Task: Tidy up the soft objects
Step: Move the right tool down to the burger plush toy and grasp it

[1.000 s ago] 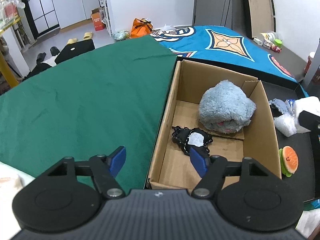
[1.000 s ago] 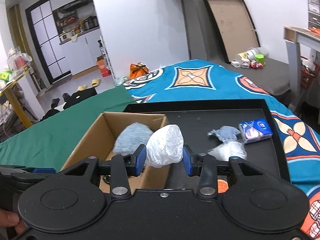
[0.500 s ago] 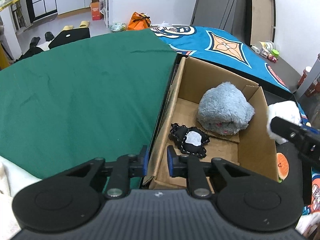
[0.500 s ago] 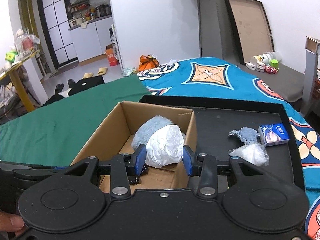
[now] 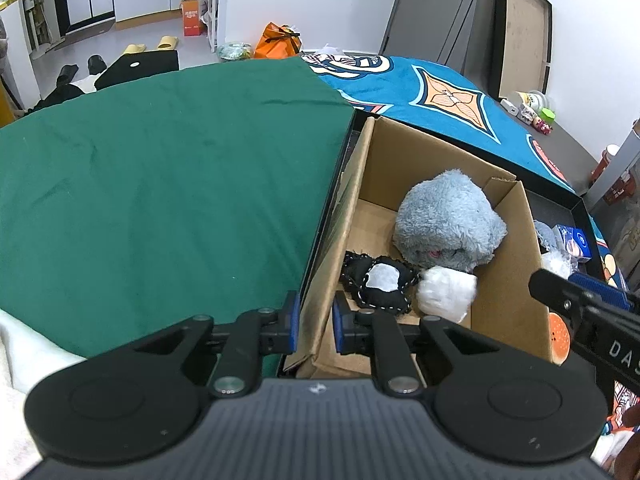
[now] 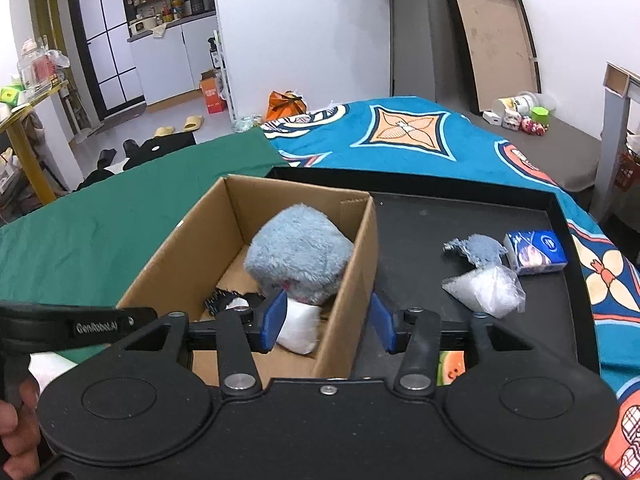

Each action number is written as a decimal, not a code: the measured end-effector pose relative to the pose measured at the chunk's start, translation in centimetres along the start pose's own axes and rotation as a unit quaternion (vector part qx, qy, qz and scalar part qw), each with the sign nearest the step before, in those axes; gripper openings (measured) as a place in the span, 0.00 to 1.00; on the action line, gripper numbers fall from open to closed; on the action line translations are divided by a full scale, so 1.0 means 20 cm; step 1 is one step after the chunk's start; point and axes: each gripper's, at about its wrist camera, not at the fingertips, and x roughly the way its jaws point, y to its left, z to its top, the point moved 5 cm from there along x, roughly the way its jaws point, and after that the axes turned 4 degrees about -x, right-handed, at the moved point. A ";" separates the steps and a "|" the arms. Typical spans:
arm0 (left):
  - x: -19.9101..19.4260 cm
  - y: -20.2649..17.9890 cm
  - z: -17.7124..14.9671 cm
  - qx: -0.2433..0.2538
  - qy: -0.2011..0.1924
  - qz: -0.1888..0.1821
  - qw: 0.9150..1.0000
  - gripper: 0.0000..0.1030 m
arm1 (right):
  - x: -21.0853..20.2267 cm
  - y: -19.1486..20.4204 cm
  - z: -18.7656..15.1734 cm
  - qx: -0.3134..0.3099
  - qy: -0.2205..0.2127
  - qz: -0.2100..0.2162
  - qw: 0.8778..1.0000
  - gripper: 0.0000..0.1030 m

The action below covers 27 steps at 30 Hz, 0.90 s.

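Observation:
A cardboard box (image 5: 504, 280) (image 6: 188, 256) holds a fluffy blue plush (image 5: 444, 220) (image 6: 296, 252), a black pouch with a white patch (image 5: 380, 280) (image 6: 228, 300) and a white bundle (image 5: 444, 294) (image 6: 300, 328). My left gripper (image 5: 316, 322) is shut on the box's near left wall, one pad on each side of the cardboard. Above the box's near right corner, my right gripper (image 6: 328, 324) has its jaws opening. The white bundle lies loose on the box floor below them, clear of both pads.
The box stands on a black tray (image 6: 460, 220), which also carries a grey-blue cloth (image 6: 476, 246), a blue tissue pack (image 6: 534, 246), a clear bag of white stuff (image 6: 486, 290) and an orange fruit toy (image 6: 452, 364). Green cloth (image 5: 160, 180) lies left of the box.
The left gripper went from open to shut on the box wall. The right jaws widened and the white bundle dropped out of them into the box.

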 end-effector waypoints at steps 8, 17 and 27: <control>-0.02 -0.03 0.00 0.016 -0.010 0.013 1.000 0.16 | -0.02 -0.09 -0.05 0.019 0.008 -0.007 1.000 0.48; -0.03 -0.09 0.01 0.048 -0.010 0.041 0.998 0.22 | -0.01 -0.22 -0.10 0.044 0.016 -0.019 0.999 0.53; -0.03 -0.15 0.01 0.069 -0.002 0.065 0.995 0.60 | 0.05 -0.36 -0.19 0.071 0.035 -0.026 0.997 0.64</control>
